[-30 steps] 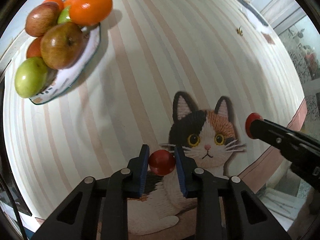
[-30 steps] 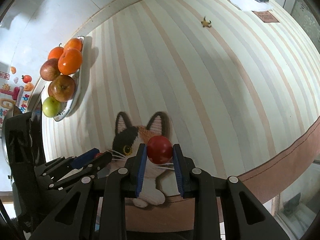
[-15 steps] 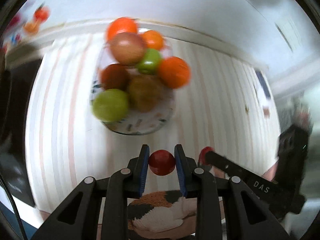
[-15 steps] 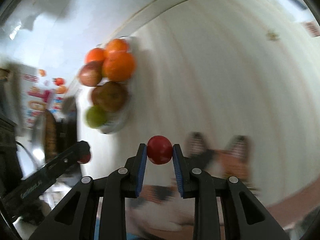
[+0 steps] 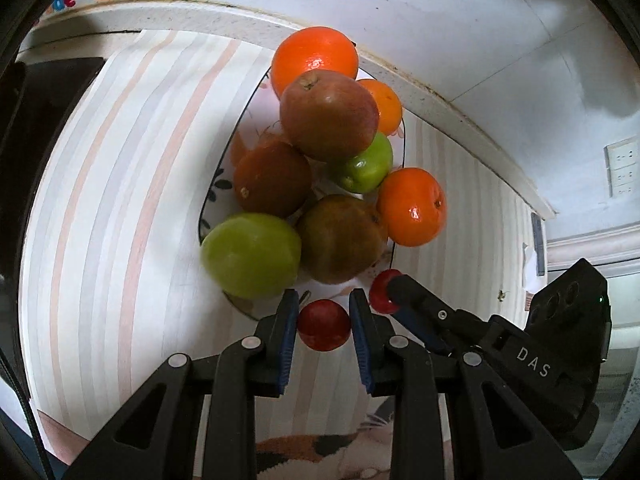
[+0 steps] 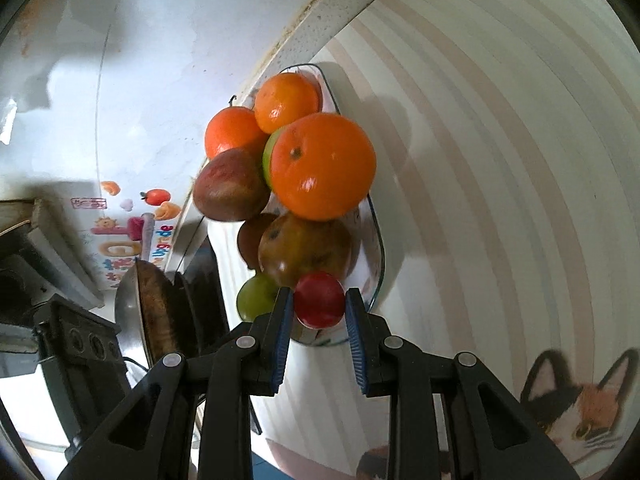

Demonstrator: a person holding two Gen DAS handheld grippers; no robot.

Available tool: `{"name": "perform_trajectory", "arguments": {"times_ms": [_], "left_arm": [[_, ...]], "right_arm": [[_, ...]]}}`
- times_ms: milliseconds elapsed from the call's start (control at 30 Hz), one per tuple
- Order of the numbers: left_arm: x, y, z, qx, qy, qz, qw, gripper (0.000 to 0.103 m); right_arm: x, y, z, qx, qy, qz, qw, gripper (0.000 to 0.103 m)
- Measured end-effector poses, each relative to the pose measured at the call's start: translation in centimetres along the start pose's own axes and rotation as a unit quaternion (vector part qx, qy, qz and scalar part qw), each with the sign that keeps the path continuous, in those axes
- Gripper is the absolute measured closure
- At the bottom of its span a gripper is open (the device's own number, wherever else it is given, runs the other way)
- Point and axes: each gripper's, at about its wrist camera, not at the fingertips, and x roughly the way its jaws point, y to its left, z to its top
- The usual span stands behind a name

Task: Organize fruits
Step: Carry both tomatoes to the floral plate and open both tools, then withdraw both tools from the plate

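Now both grippers have swung away from the calico cat printed on the striped tablecloth [image 5: 100, 184] and hang at the near end of the oval glass plate [image 6: 378, 264] heaped with oranges, green and brownish-red fruit, so the two small fruits look ready to be set down there. The left gripper [image 5: 324, 320] pinches a small round red fruit [image 5: 323, 325] just short of the plate's near rim; the right gripper [image 6: 316, 304] pinches a second small red fruit [image 6: 319, 299] over that rim. Only the left view shows the two grippers side by side, nearly touching. Only the right view shows a metal pan [image 6: 154, 312] beyond the plate's left side.
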Motion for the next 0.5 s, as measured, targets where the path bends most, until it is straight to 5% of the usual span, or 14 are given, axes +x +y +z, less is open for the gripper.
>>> {"name": "perform_trajectory", "arguments": {"times_ms": [33,167,267,400,500], "left_arm": [[-0.1,-0.1,-0.1,0.001,-0.002,0.004,1.0,0.079],[0.0,-0.6,0.3,0.007,-0.01,0.02,0.9997,0.077],[-0.4,-0.9,0.3,0.013,-0.016,0.024,0.9995,0.07],[-1.6,-1.3,0.3,0.037,-0.035,0.051,0.9974,0.035],[-3.0,-1.6,0.0,0.073,-0.06,0.103,0.9902,0.015]], "right_arm": [[0.2,-0.2,0.2,0.004,0.003,-0.002,1.0,0.071],[0.1,-0.2,0.6,0.004,-0.002,-0.008,1.0,0.033],[-0.5,-0.5,0.8,0.005,-0.006,-0.012,1.0,0.027],[-2.1,-0.3,0.7,-0.023,-0.017,-0.057,0.998,0.012],[-3.3,1.4,0.1,-0.086,-0.035,-0.144,0.985,0.008]]}}
